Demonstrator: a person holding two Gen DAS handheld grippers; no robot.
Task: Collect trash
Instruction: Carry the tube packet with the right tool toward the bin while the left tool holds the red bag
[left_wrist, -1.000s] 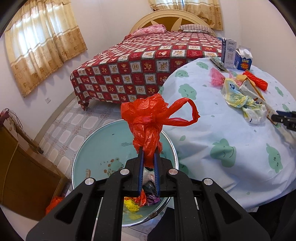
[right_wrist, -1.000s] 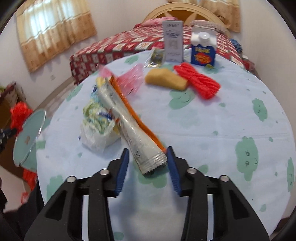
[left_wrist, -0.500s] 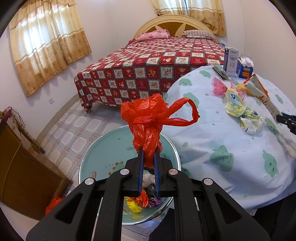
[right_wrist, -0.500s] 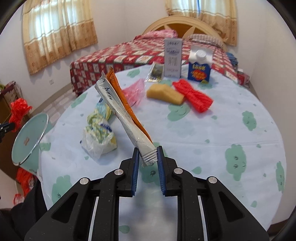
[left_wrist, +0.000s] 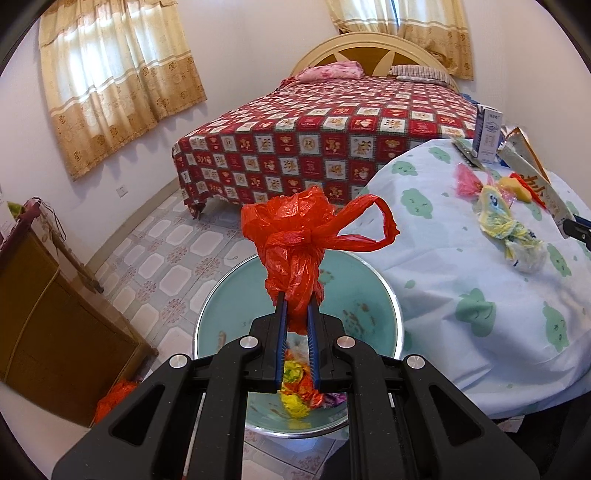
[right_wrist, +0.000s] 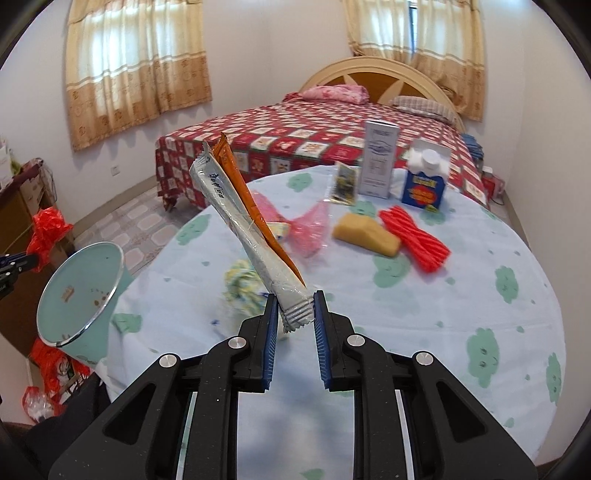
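Pinching the knotted red bag (left_wrist: 295, 254) in my left gripper (left_wrist: 295, 334) above the teal bin (left_wrist: 354, 295); right gripper (right_wrist: 295, 325) clamps the silver wrapper (right_wrist: 251, 236), lifted off the table (right_wrist: 461, 295) near its front edge.

A bed (left_wrist: 332, 136) under a red checked cover with a pink pillow (right_wrist: 334, 92) stands beyond the round table (right_wrist: 461, 295) draped in a pale cloth with green cloud prints, beige curtains (left_wrist: 110, 85) hang at the windows, and a wooden cabinet (left_wrist: 44, 321) sits on the patterned tile floor (left_wrist: 166, 258)
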